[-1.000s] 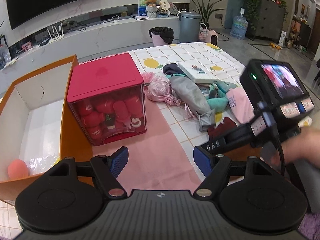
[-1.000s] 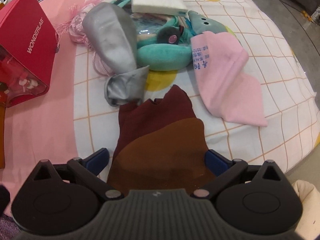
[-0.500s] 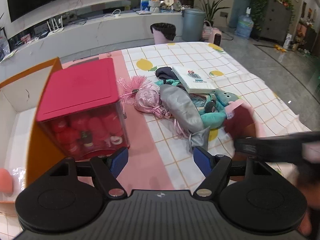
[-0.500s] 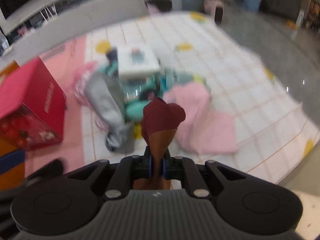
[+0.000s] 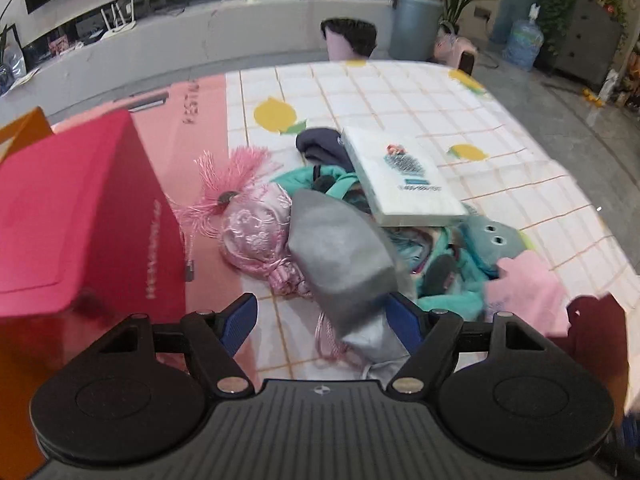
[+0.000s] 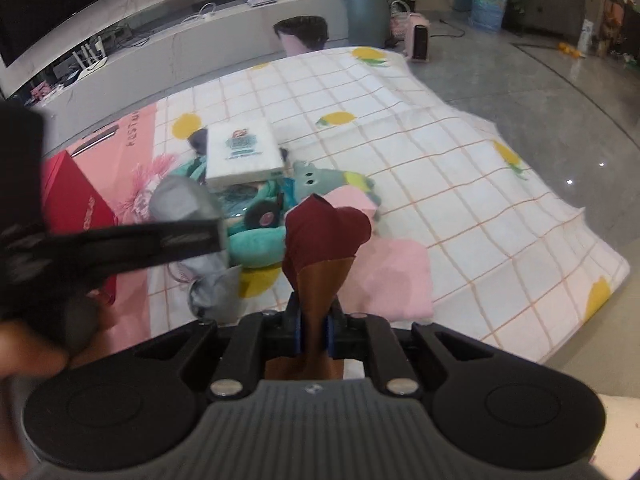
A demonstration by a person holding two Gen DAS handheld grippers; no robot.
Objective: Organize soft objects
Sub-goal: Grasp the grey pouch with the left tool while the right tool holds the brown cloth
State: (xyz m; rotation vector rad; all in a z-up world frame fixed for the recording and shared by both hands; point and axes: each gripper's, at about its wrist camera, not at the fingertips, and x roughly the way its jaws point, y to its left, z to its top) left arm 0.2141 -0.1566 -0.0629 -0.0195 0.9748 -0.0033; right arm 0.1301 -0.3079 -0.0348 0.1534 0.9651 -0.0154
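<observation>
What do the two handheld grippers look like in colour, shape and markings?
Each gripper, left gripper and right gripper, has a black body with a ribbed grey top, two round black discs, silver screws and blue ribbed finger pads. A small round logo sits in the middle.

Even indoor daylight, soft shadows, fisheye-bent edges, motion blur at frame sides

Matte black left gripper (image 5: 320,320) and right gripper (image 6: 313,328): blue ribbed fingertip pads (image 5: 239,322), ribbed grey housing, round black discs each side, silver screw heads at the pivots
</observation>
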